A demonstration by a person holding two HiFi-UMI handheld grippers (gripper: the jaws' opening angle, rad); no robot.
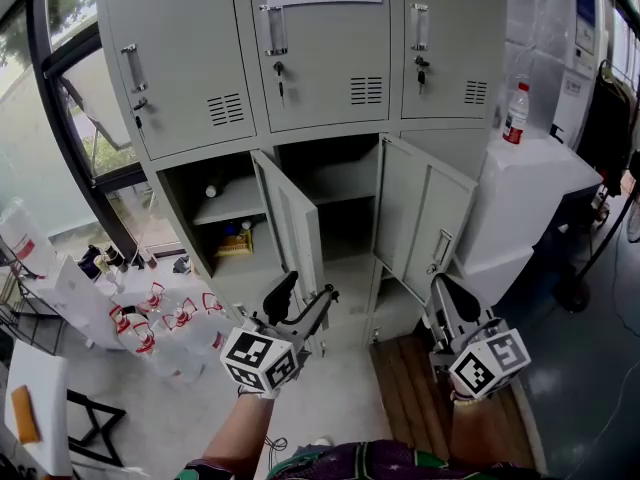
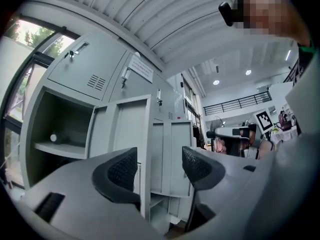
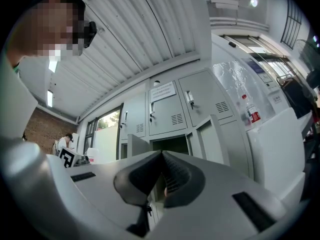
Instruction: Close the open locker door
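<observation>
- Left gripper (image 2: 159, 166): ribbed black pads (image 2: 122, 170) spread wide, nothing pinched. The left open door (image 2: 127, 129) shows its thin edge just ahead, in line with the gap.
- Right gripper (image 3: 162, 176): pressed together, empty. The right open door (image 3: 214, 140) is ahead and above.
- Both flat grey sheet-metal doors stand ajar, so closing looks not yet begun.
- Beyond, the upper doors (image 1: 320, 48) are shut and have louvred vents.

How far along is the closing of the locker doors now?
Nothing is done yet: the left door and the right door both stand open. In hand: the left tool, open, points at the left door's edge; the right tool is shut and empty. Left: pushing the doors closed.
</observation>
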